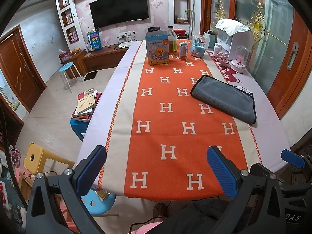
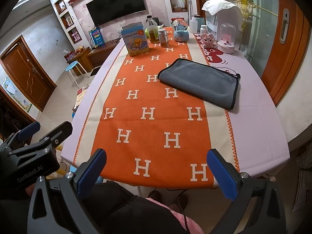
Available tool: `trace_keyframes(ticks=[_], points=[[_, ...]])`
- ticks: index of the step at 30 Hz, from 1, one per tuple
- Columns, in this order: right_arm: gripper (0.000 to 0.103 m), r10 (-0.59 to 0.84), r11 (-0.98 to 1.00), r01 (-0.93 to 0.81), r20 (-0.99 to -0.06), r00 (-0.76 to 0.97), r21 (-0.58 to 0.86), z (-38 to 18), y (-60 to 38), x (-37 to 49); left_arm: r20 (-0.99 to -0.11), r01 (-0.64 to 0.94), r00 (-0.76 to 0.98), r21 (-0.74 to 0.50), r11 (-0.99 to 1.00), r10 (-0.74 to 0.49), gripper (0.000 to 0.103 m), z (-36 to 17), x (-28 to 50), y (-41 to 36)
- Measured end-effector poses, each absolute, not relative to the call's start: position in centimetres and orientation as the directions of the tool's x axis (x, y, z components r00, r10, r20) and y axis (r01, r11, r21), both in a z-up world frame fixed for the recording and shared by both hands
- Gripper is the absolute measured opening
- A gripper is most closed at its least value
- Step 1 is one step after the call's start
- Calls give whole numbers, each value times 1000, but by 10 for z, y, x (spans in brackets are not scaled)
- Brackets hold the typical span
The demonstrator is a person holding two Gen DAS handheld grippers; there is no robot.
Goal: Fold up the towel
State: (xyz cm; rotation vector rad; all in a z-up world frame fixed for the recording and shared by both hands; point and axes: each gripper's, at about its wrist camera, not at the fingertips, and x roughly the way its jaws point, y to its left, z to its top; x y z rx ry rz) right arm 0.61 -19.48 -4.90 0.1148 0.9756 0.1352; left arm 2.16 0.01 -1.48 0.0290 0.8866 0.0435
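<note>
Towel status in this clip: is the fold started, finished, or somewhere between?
The grey towel lies flat on the table, already doubled over, with stacked edges showing at its right end. Nothing is in hand: the left gripper and right gripper are both open with jaws wide, at the near table edge, apart from the towel. Whether another fold is left cannot be told from these views.

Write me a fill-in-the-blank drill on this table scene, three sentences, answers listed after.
1. The grey microfibre towel with black edging lies on the table, already ____ over on itself.
2. Both the left gripper and the right gripper have their blue-padded jaws ____, holding nothing.
3. The orange runner under the towel is printed with white letter ____ shapes.

Missing words: folded; open; H
</note>
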Motion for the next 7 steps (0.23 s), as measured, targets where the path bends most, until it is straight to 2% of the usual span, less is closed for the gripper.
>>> trace_keyframes(ticks=[7], points=[[103,166,986,-62,-817,552,158,-48,-195,7,-774,-27,631,43,999,51,102,-15,21,-1]])
